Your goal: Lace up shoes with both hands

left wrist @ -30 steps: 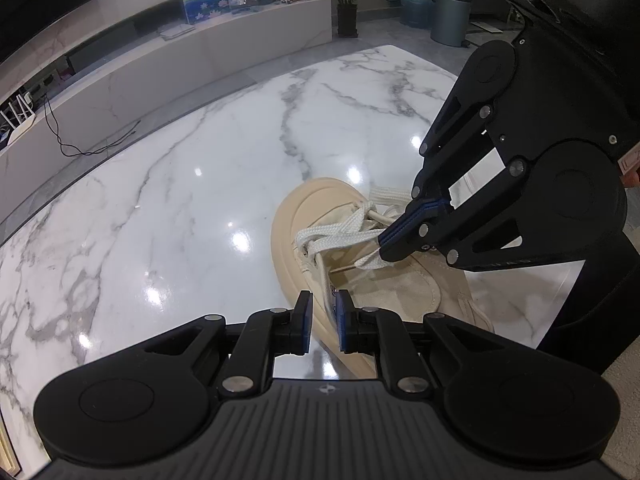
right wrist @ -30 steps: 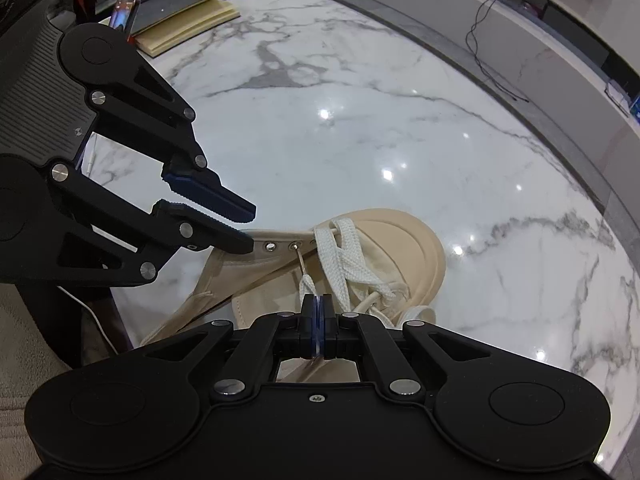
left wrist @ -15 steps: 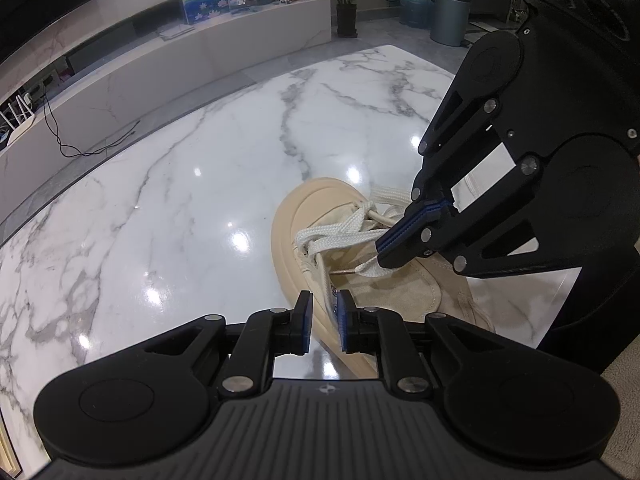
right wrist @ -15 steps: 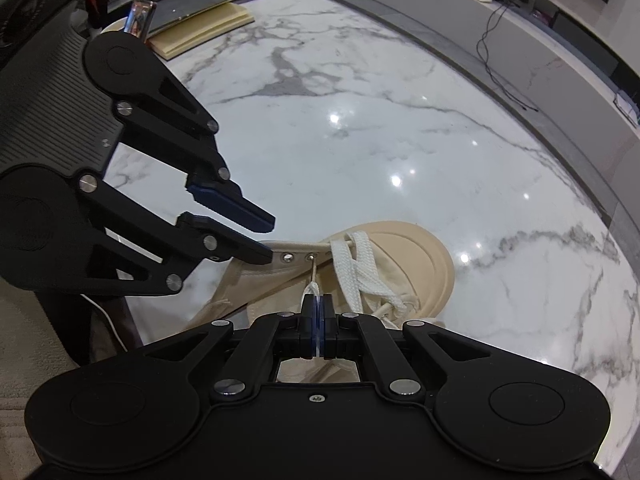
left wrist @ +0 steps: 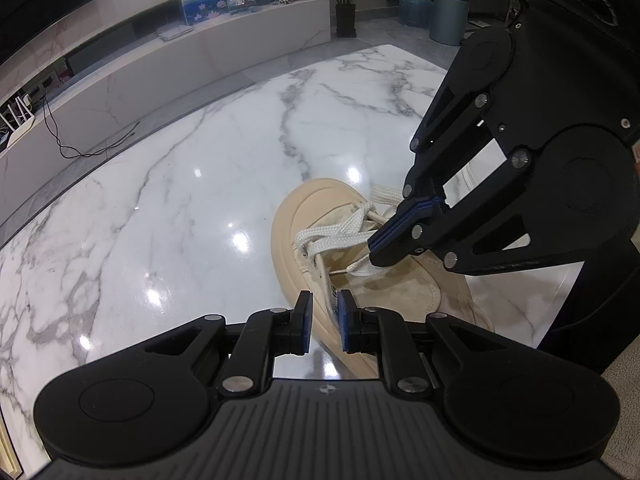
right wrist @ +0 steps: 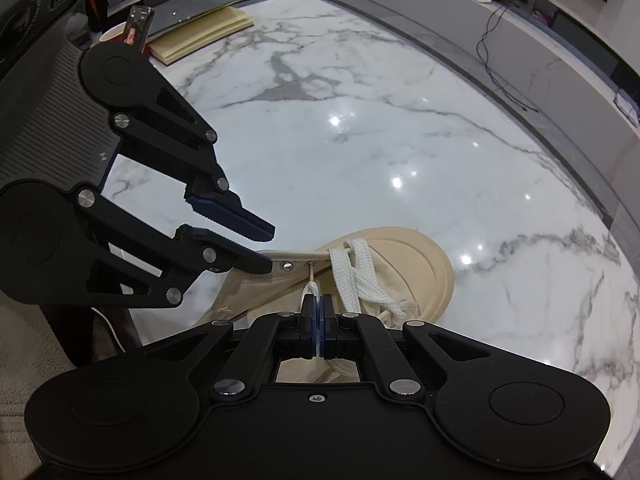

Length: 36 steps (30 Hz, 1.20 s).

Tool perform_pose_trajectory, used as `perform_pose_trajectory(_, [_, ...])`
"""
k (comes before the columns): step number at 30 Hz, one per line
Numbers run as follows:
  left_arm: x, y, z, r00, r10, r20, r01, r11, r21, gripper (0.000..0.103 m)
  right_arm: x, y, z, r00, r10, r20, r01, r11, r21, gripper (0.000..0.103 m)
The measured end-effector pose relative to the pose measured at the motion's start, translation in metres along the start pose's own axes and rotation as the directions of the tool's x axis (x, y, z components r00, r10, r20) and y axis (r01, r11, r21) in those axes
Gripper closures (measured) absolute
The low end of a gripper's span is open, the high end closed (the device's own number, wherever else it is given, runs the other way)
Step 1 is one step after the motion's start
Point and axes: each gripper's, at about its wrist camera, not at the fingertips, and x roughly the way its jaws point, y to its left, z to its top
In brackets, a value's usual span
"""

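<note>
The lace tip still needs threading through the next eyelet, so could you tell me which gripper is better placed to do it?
Probably the right gripper: its fingers are shut on the lace, just below the eyelet. The left gripper is open, straddling the shoe edge.

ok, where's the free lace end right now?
Pinched in the shut right gripper, low centre of the right wrist view: the lace end runs up to an eyelet on the beige shoe.

Over the last second the closed right gripper (right wrist: 319, 322) drew its pinched white flat shoelace (right wrist: 310, 290) more taut at the metal eyelet (right wrist: 311, 265) of the beige canvas shoe (right wrist: 416, 264).
</note>
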Motion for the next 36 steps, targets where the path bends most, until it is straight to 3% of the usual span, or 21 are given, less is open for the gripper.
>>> perform_pose_trajectory(13, [-0.018,-0.001,0.005,0.998,-0.029,0.047,0.027,0.998,0.053,0.09,0.01,-0.009,0.004,1.0,0.002,0.02,-0.002,0.999,0.044,0.103])
perform_pose_trajectory(20, [-0.006,0.004,0.005,1.0,0.0,0.001,0.0,0.991,0.137,0.09,0.013,-0.008,0.003,0.999,0.01,0.035,-0.012,0.998,0.058,0.103])
perform_pose_trajectory(25, [0.002,0.005,0.003,1.0,-0.001,-0.01,0.002,0.989,0.148,0.088,0.011,-0.008,-0.002,0.999,-0.001,0.051,-0.003,0.996,0.084,0.102])
perform_pose_trajectory(28, [0.005,0.006,0.002,1.0,-0.006,-0.006,0.007,0.99,0.138,0.082,0.006,-0.009,-0.007,0.997,-0.005,0.074,-0.004,0.994,0.112,0.101])
perform_pose_trajectory(33, [0.004,0.014,0.005,0.999,-0.035,0.023,0.033,0.997,0.064,0.081,-0.004,-0.007,-0.013,0.993,-0.044,0.114,0.029,0.99,0.137,0.1])
perform_pose_trajectory(36, [0.005,0.011,0.006,1.0,-0.009,0.015,0.008,0.994,0.11,0.081,-0.012,-0.003,-0.019,0.987,-0.061,0.145,0.041,0.989,0.142,0.098])
